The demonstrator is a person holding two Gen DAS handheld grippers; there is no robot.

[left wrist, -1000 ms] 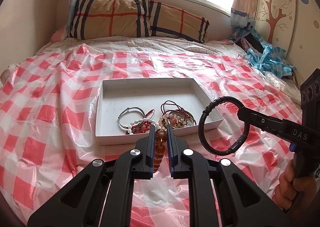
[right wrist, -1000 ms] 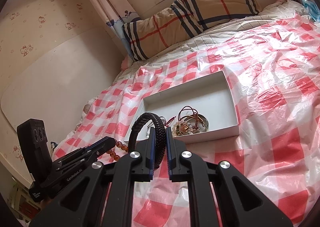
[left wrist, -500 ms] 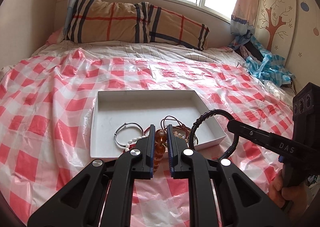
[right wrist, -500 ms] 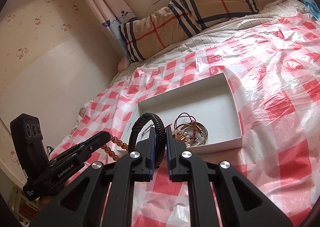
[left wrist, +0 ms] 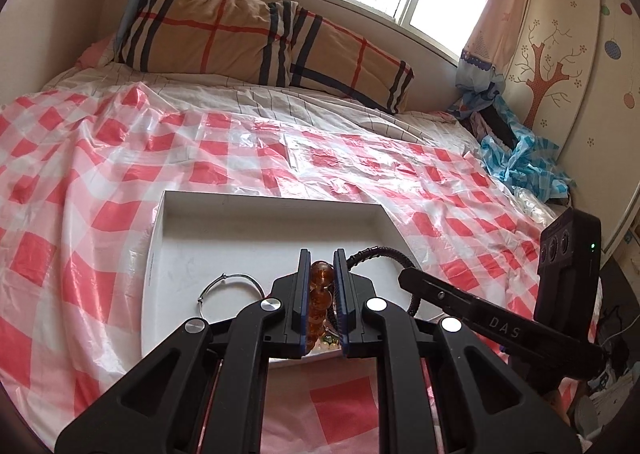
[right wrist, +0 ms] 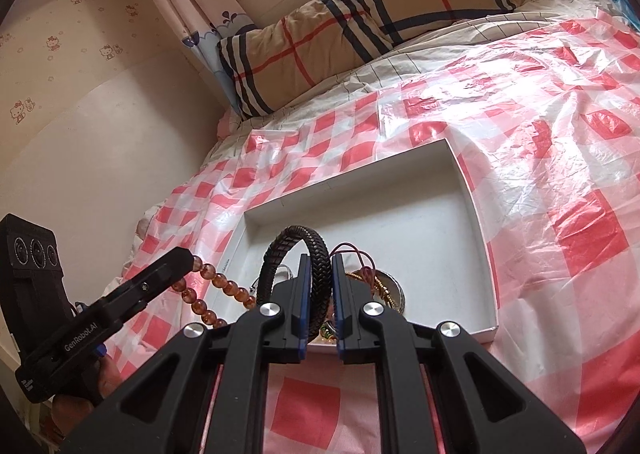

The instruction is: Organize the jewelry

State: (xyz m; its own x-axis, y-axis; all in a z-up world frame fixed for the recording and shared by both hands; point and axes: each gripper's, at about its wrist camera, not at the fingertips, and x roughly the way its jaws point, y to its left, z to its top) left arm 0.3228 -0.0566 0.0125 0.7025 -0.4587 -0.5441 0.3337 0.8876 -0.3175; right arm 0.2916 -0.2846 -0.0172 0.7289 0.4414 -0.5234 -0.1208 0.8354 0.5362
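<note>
A white shallow box [left wrist: 276, 226] [right wrist: 472, 214] lies on the checked bed cover. My left gripper [left wrist: 322, 294] is shut on an amber bead bracelet [left wrist: 320, 286], held over the box's near part; the beads also hang from it in the right wrist view [right wrist: 216, 286]. My right gripper [right wrist: 319, 294] is shut on a black braided bracelet [right wrist: 316, 250], held over the box's near edge; it shows in the left wrist view [left wrist: 380, 252]. Inside the box lie a silver bangle [left wrist: 230, 286] and a tangle of gold and red-cord pieces [right wrist: 376, 278].
A red-and-white checked plastic cover [left wrist: 100, 158] spreads over the bed. Plaid pillows [left wrist: 248, 42] lie at the head under the window. A blue crumpled bag [left wrist: 516, 158] sits at the far right by the wall.
Both grippers have moved forward and down over the box's near part, still holding their bracelets. The box now fills more of both views.
</note>
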